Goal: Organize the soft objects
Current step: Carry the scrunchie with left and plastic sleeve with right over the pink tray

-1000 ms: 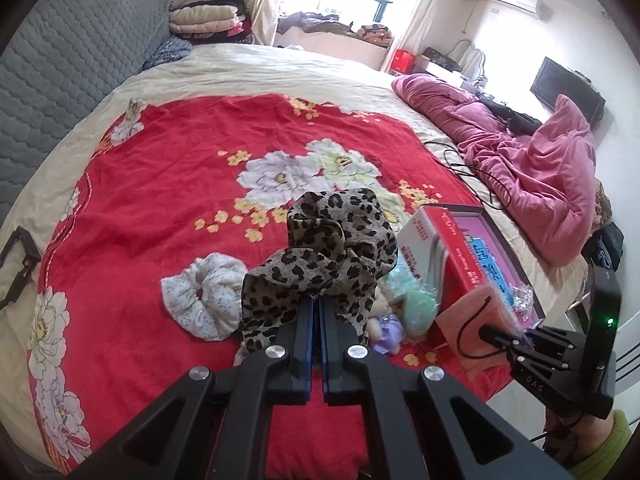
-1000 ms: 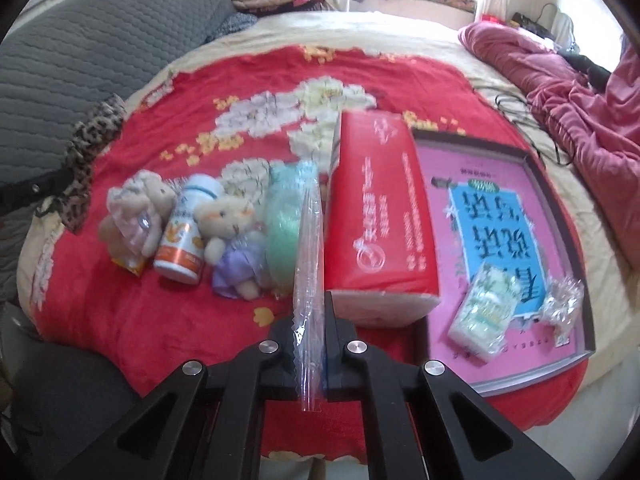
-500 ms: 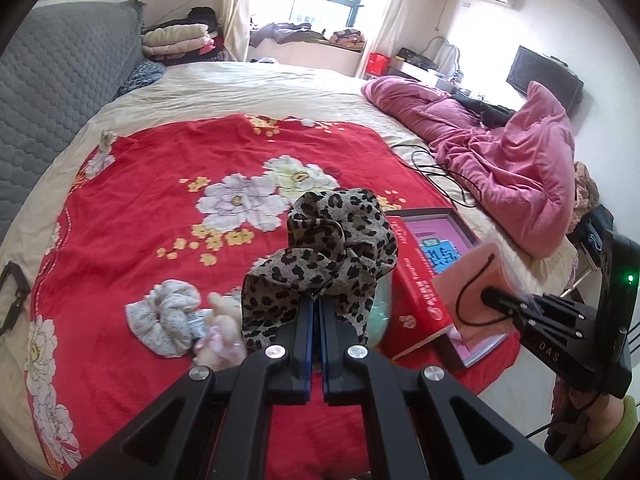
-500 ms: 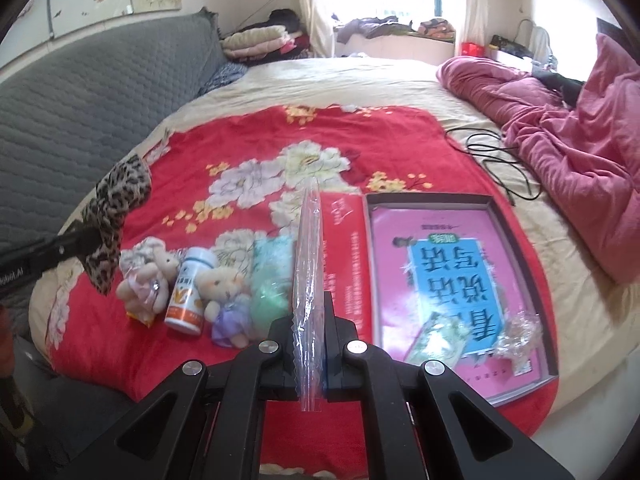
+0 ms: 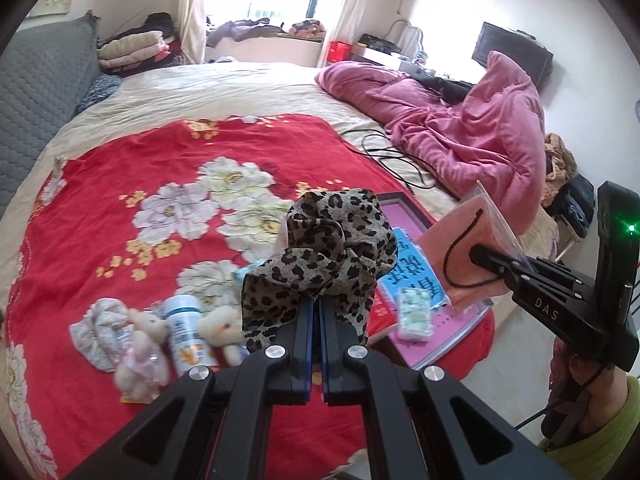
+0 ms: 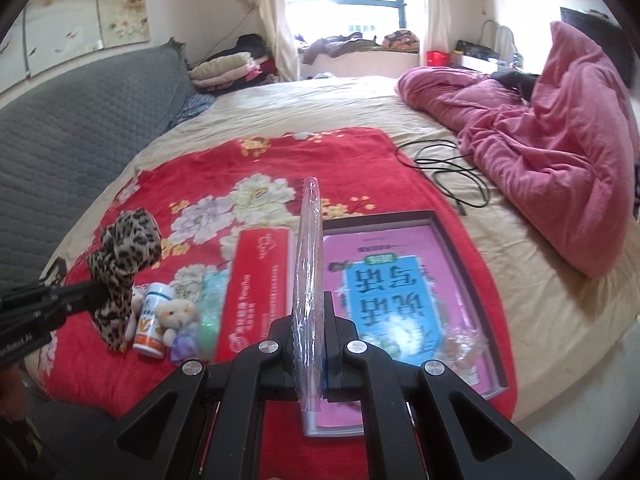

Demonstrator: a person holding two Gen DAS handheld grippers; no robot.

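Two grippers are raised above the bed, each clamped on one item. The left gripper (image 5: 316,312) pinches the leopard-print scrunchie (image 5: 324,256) by its lower folds; the right gripper (image 6: 308,344) grips a clear plastic bag (image 6: 306,280) edge-on, probably to receive the scrunchie. On the red blanket (image 5: 100,208), left to right: white scrunchie (image 5: 94,330), two small bears, bottle (image 5: 186,334), red tissue pack (image 6: 256,284), pink box lid (image 6: 460,264). Nothing blocks the gap between the grippers.

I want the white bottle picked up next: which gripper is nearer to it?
Left. The left gripper, shut on the leopard scrunchie, hangs just right of the white bottle; the right gripper, holding a plastic bag, is far off right.
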